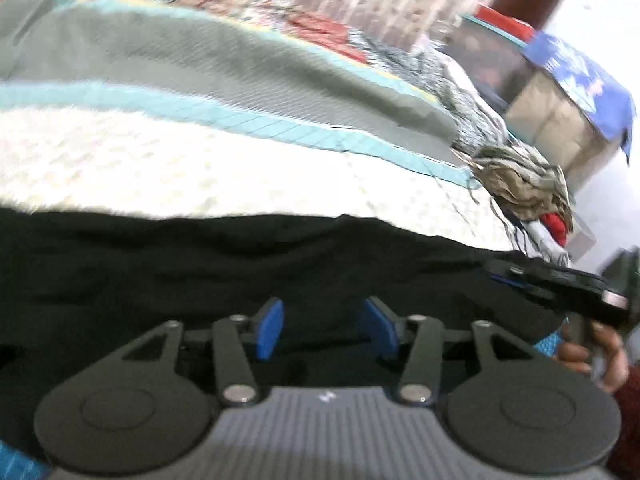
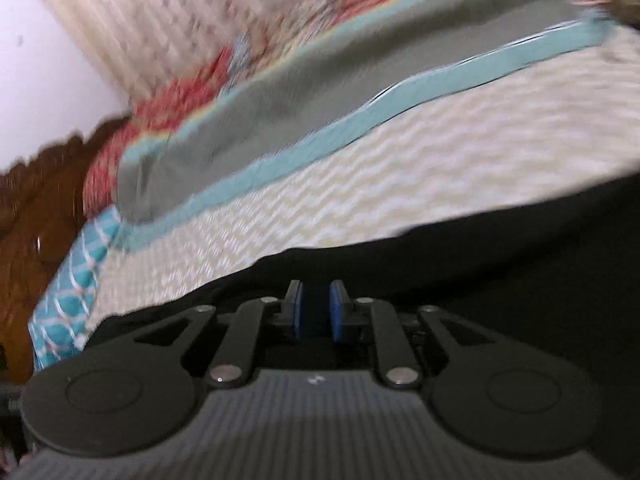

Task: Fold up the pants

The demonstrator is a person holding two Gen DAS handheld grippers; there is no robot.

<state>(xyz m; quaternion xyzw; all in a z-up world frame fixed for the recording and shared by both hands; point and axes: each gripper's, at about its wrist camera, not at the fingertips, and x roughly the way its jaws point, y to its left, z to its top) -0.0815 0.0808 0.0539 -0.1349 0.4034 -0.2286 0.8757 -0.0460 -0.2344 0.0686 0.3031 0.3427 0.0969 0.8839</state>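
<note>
i see the black pants (image 1: 200, 264) spread across the near edge of the bed (image 1: 180, 172), under both tools. my left gripper (image 1: 326, 328) hangs over the cloth with its jaws released, blue pads apart. my right gripper (image 2: 316, 310) has its jaws clenched on a fold of the pants. a grey blanket (image 2: 320, 92) lies farther back.

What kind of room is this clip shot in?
Most likely a bedroom. The black pants lie on a bed with a cream patterned cover and a teal-edged grey blanket, a carved wooden headboard stands at one end, and curtains hang behind.
</note>
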